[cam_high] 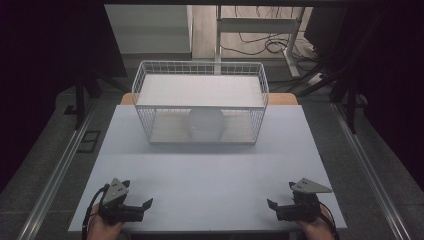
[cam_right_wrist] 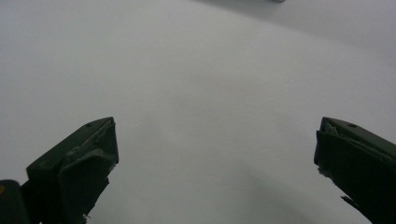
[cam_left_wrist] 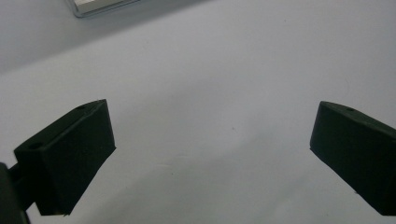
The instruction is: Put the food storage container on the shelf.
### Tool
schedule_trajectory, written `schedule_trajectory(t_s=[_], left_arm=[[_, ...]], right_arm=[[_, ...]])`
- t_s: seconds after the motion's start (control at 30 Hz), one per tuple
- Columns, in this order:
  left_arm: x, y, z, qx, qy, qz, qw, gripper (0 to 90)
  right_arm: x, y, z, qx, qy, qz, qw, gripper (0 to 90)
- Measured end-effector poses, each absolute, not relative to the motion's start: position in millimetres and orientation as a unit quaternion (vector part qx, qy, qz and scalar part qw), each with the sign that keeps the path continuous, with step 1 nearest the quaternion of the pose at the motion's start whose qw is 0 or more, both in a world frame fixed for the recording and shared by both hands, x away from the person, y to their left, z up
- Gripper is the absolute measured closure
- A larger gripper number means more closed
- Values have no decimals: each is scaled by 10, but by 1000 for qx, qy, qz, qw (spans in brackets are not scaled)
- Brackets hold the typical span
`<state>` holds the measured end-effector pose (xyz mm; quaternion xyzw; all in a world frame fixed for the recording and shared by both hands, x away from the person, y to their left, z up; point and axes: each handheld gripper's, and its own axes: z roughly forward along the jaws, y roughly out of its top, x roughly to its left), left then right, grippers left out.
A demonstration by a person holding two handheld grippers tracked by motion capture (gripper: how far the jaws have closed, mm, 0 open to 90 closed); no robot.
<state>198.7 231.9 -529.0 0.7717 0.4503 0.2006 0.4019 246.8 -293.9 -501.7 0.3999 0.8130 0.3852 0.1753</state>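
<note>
White wire is forming the basket (cam_high: 200, 102), which is standing on the far half of the pale table (cam_high: 210, 175), and it is serving as the landmark for everything else. Inside the basket, a white plate (cam_high: 205, 123) is leaning upright on its edge against the near mesh wall, roughly at the middle of that wall, under a flat white shelf panel (cam_high: 200, 90) that is lying across the basket's top. Well short of the basket, toward the person's edge of the table, the left gripper (cam_high: 141, 206) is resting low over the bare tabletop, off the basket's left corner, with its grey three-cornered plate (cam_high: 118, 189) on top and a hand (cam_high: 102, 229) wrapping its handle. Its jaws are standing wide apart with nothing between them, as the left gripper view (cam_left_wrist: 212, 140) is showing against the plain surface, where a bright strip of the basket's base frame (cam_left_wrist: 100, 6) is peeking in at the top edge. Off the basket's right corner, equally far back from it, the right gripper (cam_high: 273, 205) is sitting in the other hand (cam_high: 316, 229), and its jaws too are spread wide and gripping nothing, bare tabletop lying between them in the right gripper view (cam_right_wrist: 215, 149). Both grippers are well apart from the basket and from the plate in it.
</note>
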Motion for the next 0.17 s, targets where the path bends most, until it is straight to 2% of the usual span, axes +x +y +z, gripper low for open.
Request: schedule_trajectory(t_s=[0.17], left_arm=[[1998, 2322, -5293, 771, 453, 198, 401, 0]], right_arm=[[2484, -2946, -5023, 403, 814, 382, 169, 0]])
